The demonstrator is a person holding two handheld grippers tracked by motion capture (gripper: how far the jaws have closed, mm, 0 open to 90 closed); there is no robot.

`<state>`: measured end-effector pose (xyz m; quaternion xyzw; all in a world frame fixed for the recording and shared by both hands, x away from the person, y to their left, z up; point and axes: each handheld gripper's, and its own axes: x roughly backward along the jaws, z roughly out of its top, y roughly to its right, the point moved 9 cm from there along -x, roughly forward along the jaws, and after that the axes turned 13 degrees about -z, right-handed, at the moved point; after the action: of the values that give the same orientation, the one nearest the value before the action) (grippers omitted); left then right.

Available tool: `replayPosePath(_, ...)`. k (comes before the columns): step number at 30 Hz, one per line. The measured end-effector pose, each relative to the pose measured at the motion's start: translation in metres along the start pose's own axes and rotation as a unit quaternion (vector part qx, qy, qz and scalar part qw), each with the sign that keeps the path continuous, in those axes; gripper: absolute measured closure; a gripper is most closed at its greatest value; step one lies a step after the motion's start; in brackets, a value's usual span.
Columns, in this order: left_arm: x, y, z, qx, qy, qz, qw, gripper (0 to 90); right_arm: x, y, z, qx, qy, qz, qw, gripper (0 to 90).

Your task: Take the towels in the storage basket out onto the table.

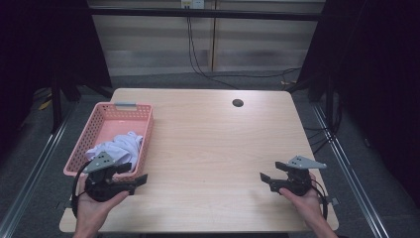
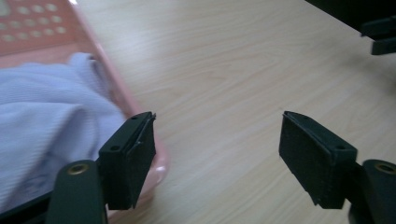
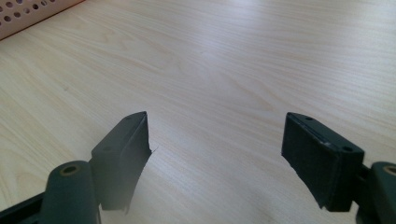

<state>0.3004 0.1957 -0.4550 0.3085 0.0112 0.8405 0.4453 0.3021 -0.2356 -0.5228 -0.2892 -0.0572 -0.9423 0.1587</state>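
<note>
A pink plastic basket stands on the left of the wooden table, with a crumpled white cloth in its near end. My left gripper hovers at the basket's near right corner, open, pointing right across the table. In the left gripper view the cloth lies left of my jaws, the pink rim runs under the left jaw, and nothing is between the pads. My right gripper is held at the front right, open over bare wood, as the right gripper view confirms.
A round cable hole sits near the table's far edge. The basket's perforated wall shows at the top left of the right gripper view. The right gripper's jaws appear far off in the left gripper view. Dark curtains flank the table.
</note>
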Motion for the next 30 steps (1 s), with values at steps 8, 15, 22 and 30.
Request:
replayPosePath(8,0.019,-0.034,0.01,0.018,-0.004,0.033,0.9993,21.1,0.0,-0.002,0.0,0.001,-0.003,0.004,1.0,22.5)
replayPosePath(15,0.021,-0.062,0.013,0.024,-0.041,0.05,0.9976,17.5,-0.002,-0.004,-0.001,0.004,-0.007,0.008,0.9999,22.0)
replayPosePath(22,0.025,-0.087,0.023,0.037,-0.058,0.069,0.9953,16.6,-0.002,-0.005,-0.002,0.006,-0.006,0.013,0.9999,21.5)
replayPosePath(30,0.014,-0.121,0.024,0.035,-0.084,0.086,0.9921,18.4,-0.003,-0.007,-0.002,0.008,-0.009,0.018,0.9998,20.3)
